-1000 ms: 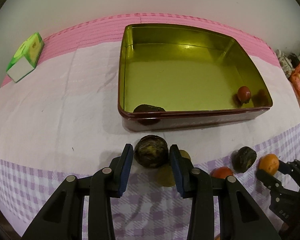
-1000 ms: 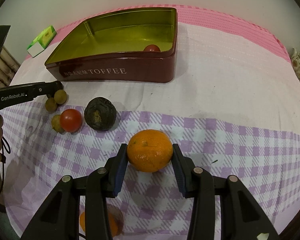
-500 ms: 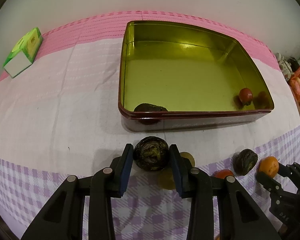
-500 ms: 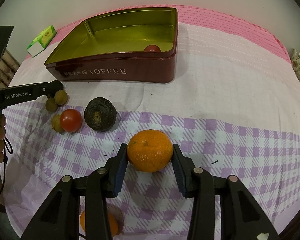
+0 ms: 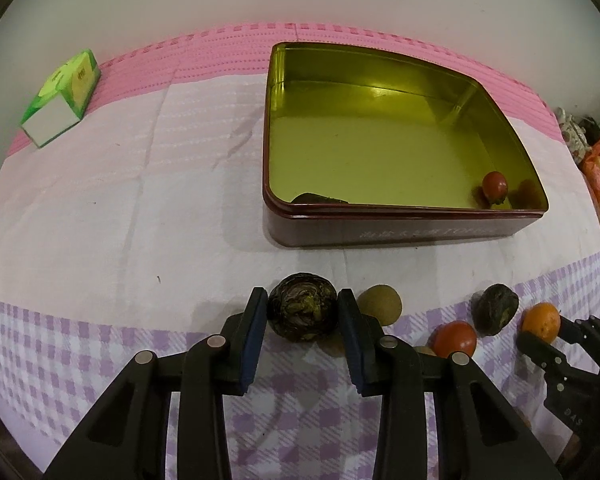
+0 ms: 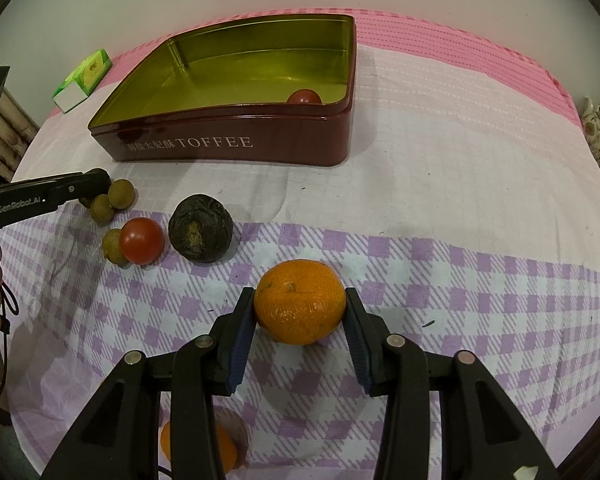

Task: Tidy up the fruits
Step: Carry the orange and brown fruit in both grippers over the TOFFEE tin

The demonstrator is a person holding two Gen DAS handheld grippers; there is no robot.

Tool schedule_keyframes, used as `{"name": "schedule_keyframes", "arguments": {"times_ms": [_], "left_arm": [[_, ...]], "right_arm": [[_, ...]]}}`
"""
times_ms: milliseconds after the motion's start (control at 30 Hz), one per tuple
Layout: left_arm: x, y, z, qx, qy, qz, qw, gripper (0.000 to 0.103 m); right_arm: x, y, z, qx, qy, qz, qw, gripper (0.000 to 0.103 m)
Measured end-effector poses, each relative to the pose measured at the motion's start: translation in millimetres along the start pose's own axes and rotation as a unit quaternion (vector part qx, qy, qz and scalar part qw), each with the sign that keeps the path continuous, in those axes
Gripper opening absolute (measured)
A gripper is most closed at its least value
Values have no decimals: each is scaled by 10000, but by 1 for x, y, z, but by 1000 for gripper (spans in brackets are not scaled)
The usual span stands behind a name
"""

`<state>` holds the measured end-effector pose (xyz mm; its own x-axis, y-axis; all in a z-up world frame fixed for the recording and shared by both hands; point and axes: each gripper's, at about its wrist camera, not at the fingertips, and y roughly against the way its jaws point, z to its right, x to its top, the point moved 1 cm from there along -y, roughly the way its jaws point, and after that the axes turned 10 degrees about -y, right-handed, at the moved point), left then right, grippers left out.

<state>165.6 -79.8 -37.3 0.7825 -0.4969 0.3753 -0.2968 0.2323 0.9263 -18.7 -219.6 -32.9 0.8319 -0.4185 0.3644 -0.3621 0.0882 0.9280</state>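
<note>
My left gripper [image 5: 303,308] is shut on a dark wrinkled fruit [image 5: 302,306], held above the cloth in front of the toffee tin [image 5: 380,232]. The tin holds a small red tomato [image 5: 495,185] at its near right corner and a dark fruit [image 5: 320,199] at its near left wall. My right gripper [image 6: 300,304] is shut on an orange [image 6: 300,301], low over the checked cloth. On the cloth lie another dark wrinkled fruit [image 6: 200,227], a red tomato [image 6: 141,240] and small brown longans [image 6: 120,194].
A green and white carton [image 5: 62,98] lies at the far left on the pink cloth. A second orange [image 6: 198,450] sits under my right gripper near the table's front edge. Clutter stands off the table's right side [image 5: 596,148].
My left gripper has lifted and drawn back a little with the dark fruit; the tin looks farther away. The right gripper with the orange has barely moved.
</note>
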Motion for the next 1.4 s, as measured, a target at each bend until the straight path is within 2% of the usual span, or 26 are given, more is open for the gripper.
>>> {"name": "schedule_keyframes", "arguments": {"times_ms": [200,600,800,1133,1400], "left_arm": [[-6,7,1,5,10,31,10000,37],[-11,21,2,276,-106,228,9993,37],[-8,31,2,213,-32,365,9991,37],[13,54,2,-19,-6,738,9973,37],[39,59,2,-62,-29,919,9957,37]], "right_arm": [[0,1,0,-5,-9,22,10000,40],[8,10,5,-42,-50,144,9999,40],[19,22,5,-21,-40,304,9995,40],[51,43,-7,71,120,671,9976,40],[77,44,-19,243,248,833,9959,40]]}}
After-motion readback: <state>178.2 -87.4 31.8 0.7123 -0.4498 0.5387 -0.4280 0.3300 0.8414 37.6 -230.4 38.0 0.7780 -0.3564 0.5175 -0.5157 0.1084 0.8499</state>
